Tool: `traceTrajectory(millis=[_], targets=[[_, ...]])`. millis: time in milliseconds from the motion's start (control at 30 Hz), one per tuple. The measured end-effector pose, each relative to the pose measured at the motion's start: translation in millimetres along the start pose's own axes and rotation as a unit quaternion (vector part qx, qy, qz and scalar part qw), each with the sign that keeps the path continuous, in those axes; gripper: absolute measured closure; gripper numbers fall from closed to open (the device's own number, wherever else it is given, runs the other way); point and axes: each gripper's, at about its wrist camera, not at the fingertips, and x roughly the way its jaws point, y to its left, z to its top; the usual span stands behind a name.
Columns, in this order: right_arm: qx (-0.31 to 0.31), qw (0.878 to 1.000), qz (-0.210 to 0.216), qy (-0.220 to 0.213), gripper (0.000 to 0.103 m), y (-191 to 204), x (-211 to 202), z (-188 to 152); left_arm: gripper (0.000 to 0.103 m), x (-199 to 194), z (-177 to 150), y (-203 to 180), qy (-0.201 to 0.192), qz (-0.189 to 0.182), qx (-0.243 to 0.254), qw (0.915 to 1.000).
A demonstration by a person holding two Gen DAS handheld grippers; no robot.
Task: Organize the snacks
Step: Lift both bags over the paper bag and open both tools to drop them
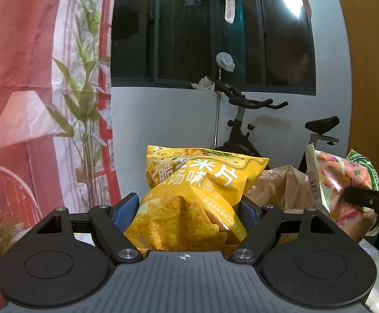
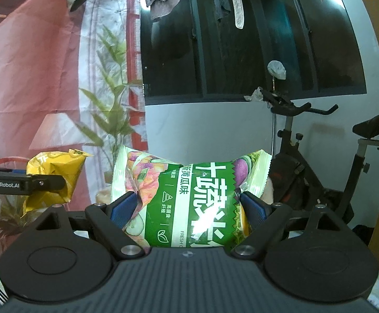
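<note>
Both snack bags are lifted and carried at once, so the task looks to be in its middle stretch: picking up is done, putting down is not. The left gripper [image 1: 186,208] has its jaws pinching a yellow corn chips bag [image 1: 197,190], which stands upright between the blue pads and bulges above them. The right gripper [image 2: 189,208] has its jaws pinching a green vegetable crisps bag [image 2: 189,198] across its middle, the bag lying sideways with its crimped ends sticking out to either side. Taking the exercise bike [image 2: 319,161] as landmark, both bags hang in the air in front of it and to its left. A brown paper bag [image 1: 280,185] sits just behind the yellow bag. No bin, shelf or tray for the snacks shows, so where they belong cannot be judged.
</note>
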Motion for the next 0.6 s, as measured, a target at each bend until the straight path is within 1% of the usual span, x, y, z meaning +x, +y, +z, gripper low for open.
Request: traceTrajectory(millis=[333, 467, 600], targets=[[-0.016, 1.000, -0.016, -0.006, 0.016, -23, 39, 29, 0.021, 44, 22, -4, 0.011, -0.017, -0.002, 0.9998], [-0.037, 0.999, -0.025, -0.010, 0.016, -28, 62, 38, 0.021, 72, 33, -7, 0.017, -0.017, -0.007, 0.9997], [-0.057, 0.998, -0.037, -0.013, 0.016, -34, 96, 45, 0.021, 105, 41, -8, 0.031, -0.017, -0.023, 0.9991]])
